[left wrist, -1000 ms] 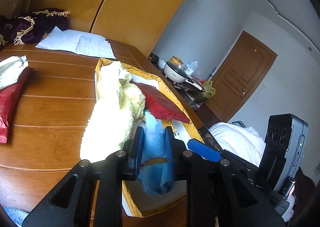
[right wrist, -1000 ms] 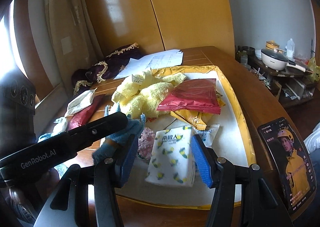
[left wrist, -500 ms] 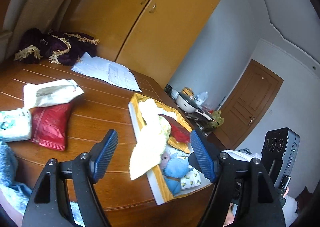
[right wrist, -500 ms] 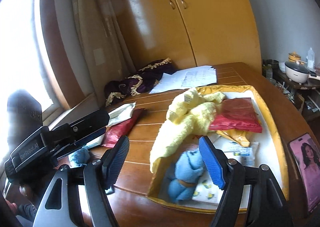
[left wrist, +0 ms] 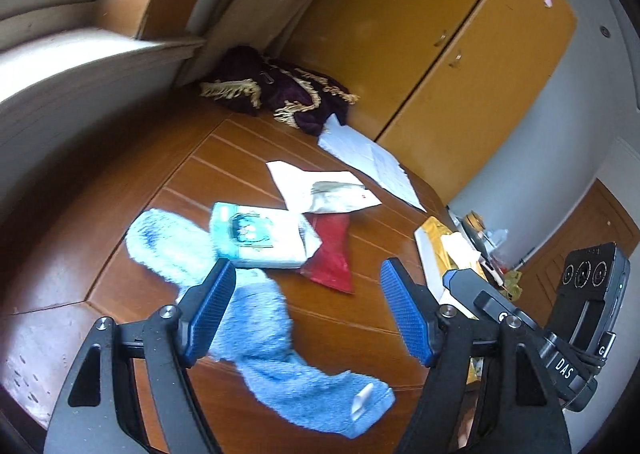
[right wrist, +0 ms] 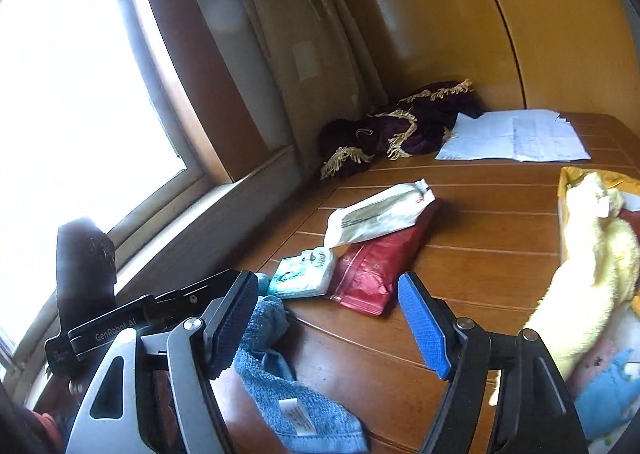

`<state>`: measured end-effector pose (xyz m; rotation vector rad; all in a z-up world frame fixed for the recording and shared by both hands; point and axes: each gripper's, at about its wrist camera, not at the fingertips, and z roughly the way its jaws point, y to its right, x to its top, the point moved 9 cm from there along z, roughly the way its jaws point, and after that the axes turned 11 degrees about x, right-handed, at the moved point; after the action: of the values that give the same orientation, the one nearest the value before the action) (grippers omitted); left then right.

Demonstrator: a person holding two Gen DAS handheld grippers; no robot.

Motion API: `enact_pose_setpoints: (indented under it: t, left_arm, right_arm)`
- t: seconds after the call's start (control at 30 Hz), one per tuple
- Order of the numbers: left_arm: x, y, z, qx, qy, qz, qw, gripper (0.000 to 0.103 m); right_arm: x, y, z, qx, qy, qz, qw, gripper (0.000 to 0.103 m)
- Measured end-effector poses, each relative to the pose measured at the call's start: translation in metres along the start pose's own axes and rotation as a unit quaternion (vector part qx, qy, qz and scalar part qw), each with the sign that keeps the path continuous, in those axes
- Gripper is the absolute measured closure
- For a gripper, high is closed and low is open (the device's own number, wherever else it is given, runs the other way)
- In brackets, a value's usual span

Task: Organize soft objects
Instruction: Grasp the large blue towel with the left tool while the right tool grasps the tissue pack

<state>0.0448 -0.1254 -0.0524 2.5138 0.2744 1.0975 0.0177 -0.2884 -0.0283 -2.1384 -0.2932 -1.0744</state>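
Both claws were spread wide and held nothing. Left gripper (left wrist: 308, 308) hung just above the blue towel (left wrist: 260, 330) on the wooden table (left wrist: 400, 254). That towel lay long and thin, running from the far left toward the near right, its white tag end nearest. Right gripper (right wrist: 328, 324) hung beside it. A yellow towel (right wrist: 588, 274) draped over the tray (right wrist: 566, 181) edge.

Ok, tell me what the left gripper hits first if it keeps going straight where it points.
Most likely the red packet on the wooden table: it lies ahead between the open left gripper fingers. The blue towel lies nearer but lower-left. Depth is unclear.
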Motion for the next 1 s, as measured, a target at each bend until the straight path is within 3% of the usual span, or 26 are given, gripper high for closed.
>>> enact_pose_setpoints:
  t: [0.1, 0.23, 0.47, 0.57, 0.63, 0.83, 1.0]
  left_arm:
    - [-0.005, -0.018, 0.004, 0.018, -0.018, -0.016, 0.9996, 0.028]
    - [-0.021, -0.018, 0.006, 0.006, -0.048, -0.021, 0.9986, 0.028]
    - [-0.029, -0.013, 0.027, 0.102, -0.05, 0.015, 0.9934, 0.029]
    - [-0.033, -0.021, 0.032, 0.13, -0.047, 0.03, 0.9899, 0.052]
    - [-0.03, -0.026, 0.029, 0.117, -0.038, 0.022, 0.9922, 0.06]
    - [-0.009, -0.049, 0.001, 0.041, 0.005, -0.055, 0.9976, 0.061]
    - [0.013, -0.06, -0.025, 0.044, 0.07, -0.066, 0.9944, 0.061]
  right_arm:
    - [-0.009, 0.007, 0.02, -0.007, -0.011, 0.007, 1.0, 0.028]
    - [-0.018, 0.011, 0.033, 0.005, -0.028, 0.021, 0.999, 0.028]
    - [-0.024, 0.011, 0.037, -0.001, -0.042, 0.017, 0.999, 0.028]
    - [-0.025, 0.01, 0.038, -0.003, -0.045, 0.014, 0.999, 0.028]
    - [-0.026, 0.01, 0.039, -0.004, -0.048, 0.013, 0.999, 0.028]
    - [-0.027, 0.006, 0.043, -0.006, -0.066, 0.011, 0.998, 0.028]
    - [-0.011, -0.006, 0.06, -0.003, -0.097, 0.011, 0.995, 0.028]
